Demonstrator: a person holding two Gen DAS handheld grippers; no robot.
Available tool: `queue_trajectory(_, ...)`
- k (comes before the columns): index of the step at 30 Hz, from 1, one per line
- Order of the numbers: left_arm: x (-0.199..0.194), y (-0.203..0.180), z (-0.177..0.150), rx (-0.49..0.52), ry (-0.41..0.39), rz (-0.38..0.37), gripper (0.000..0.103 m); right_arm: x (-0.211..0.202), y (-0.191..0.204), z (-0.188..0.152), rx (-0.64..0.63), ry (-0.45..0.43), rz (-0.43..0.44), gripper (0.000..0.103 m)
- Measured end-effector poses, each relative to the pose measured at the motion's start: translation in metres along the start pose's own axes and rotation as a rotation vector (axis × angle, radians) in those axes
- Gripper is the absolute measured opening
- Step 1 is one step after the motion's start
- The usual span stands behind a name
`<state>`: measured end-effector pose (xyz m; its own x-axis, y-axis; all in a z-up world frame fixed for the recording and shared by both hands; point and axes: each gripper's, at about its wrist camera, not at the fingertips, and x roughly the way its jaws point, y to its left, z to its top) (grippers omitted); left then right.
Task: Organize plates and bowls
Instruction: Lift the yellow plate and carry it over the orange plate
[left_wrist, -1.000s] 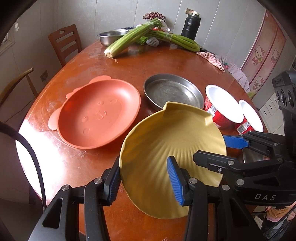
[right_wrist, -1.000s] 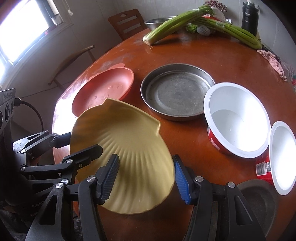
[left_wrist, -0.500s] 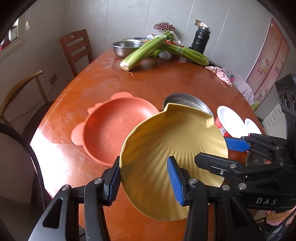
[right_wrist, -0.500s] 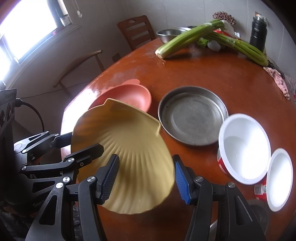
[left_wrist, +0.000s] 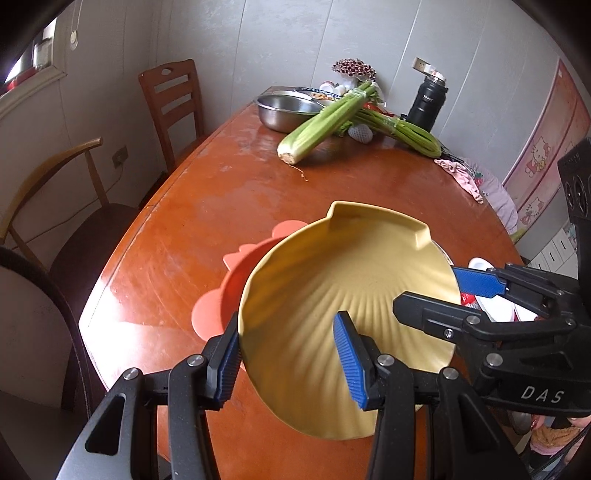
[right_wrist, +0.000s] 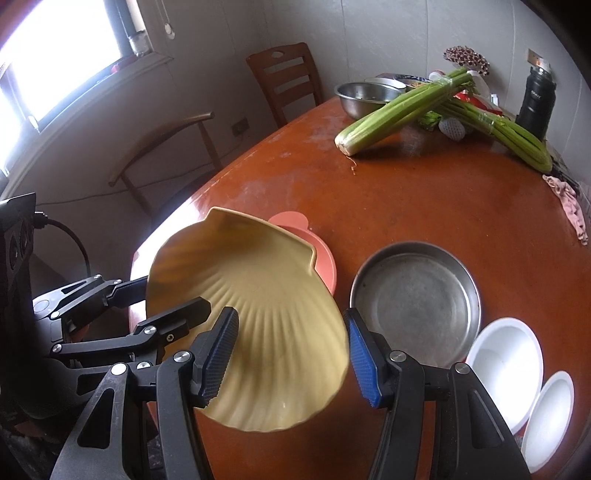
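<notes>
A yellow shell-shaped plate (left_wrist: 343, 295) hangs in the air above the table, held from both sides. My left gripper (left_wrist: 291, 365) is shut on its left rim. My right gripper (right_wrist: 291, 354) is shut on its right rim; it also shows in the left wrist view (left_wrist: 443, 299). The plate (right_wrist: 255, 317) is tilted and hides most of an orange bear-shaped plate (left_wrist: 229, 288) lying on the table under it (right_wrist: 325, 262). A round metal pan (right_wrist: 417, 291) and two white bowls (right_wrist: 506, 365) (right_wrist: 550, 417) sit to the right.
The wooden table (left_wrist: 236, 206) carries celery bunches (left_wrist: 325, 125), a steel bowl (left_wrist: 284, 107), a black flask (left_wrist: 424, 99) and a pink cloth (left_wrist: 461, 177) at the far end. Chairs (left_wrist: 173, 103) stand to the left.
Both grippers have lifted the yellow plate higher and pulled back from the table. The orange plate, metal pan and bowls now look smaller and lower, and the orange plate is largely covered.
</notes>
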<state>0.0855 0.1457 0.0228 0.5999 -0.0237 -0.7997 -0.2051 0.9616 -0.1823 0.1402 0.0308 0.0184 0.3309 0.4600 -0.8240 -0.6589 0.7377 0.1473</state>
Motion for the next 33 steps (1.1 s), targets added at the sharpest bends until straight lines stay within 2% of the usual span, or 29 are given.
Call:
queue_trajectory(17, 0.026, 0.039, 0.018, -0.070, 0.017, -0.025, 0.047, 0.031, 0.003, 0.030, 0.040, 0.009, 0.003, 0.061)
queue_trajectory(33, 0.054, 0.050, 0.019, -0.075, 0.047, -0.003, 0.046, 0.066, 0.000, 0.035, 0.049, 0.060, 0.007, 0.060)
